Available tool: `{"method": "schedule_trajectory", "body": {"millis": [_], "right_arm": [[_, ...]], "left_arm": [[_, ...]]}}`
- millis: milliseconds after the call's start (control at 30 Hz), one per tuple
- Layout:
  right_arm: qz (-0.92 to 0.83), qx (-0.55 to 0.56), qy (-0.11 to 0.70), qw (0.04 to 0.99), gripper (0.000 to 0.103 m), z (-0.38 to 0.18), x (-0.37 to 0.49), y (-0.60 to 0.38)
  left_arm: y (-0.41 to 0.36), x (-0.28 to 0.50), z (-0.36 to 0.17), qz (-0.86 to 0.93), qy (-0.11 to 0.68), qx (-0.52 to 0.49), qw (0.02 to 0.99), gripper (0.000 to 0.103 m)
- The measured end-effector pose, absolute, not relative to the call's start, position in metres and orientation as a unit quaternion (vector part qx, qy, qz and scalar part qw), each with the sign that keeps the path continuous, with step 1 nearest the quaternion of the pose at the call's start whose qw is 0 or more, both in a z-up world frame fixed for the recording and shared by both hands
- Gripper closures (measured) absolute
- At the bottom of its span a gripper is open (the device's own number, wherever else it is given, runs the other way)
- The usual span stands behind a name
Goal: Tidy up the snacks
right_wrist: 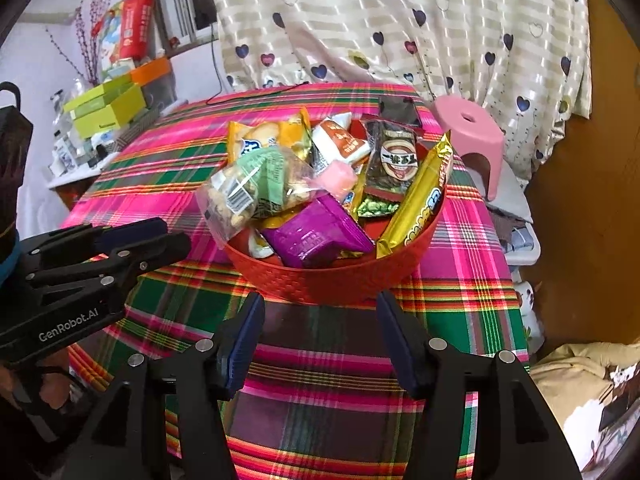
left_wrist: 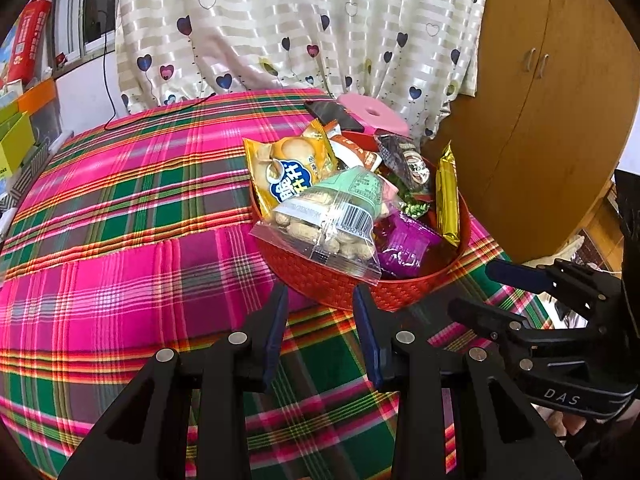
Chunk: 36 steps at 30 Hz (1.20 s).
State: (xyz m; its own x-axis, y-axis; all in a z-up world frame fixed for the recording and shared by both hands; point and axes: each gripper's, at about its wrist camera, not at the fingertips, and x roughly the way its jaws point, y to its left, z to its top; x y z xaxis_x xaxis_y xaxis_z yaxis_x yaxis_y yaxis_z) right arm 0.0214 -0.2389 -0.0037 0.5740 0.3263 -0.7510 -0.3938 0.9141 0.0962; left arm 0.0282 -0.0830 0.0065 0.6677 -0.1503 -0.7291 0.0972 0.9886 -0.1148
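Both grippers (left_wrist: 320, 312) (right_wrist: 320, 320) agape near basket (right_wrist: 340, 284) rim.

1. Counter (right_wrist: 460, 248) is covered by a plaid cloth (left_wrist: 120, 240) in pink, green and orange.
2. Red woven basket (right_wrist: 340, 280) sits on the cloth toward the right side, full of snack packs.
3. Dark phone (left_wrist: 332, 114) lies flat on the cloth just behind the basket, near the far edge.
4. Black cable (left_wrist: 160, 114) runs across the far left corner of the cloth and up the wall.
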Motion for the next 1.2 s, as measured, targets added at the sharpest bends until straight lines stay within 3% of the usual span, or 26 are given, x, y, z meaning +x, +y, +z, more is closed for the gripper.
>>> {"method": "schedule_trajectory", "body": {"millis": [1200], "right_arm": [[0.204,-0.047,0.428,0.879,0.046,-0.013,0.033,-0.235]], "left_arm": [[-0.090,0.038,-0.002,-0.066,0.421,-0.020,0.904,0.068]]}}
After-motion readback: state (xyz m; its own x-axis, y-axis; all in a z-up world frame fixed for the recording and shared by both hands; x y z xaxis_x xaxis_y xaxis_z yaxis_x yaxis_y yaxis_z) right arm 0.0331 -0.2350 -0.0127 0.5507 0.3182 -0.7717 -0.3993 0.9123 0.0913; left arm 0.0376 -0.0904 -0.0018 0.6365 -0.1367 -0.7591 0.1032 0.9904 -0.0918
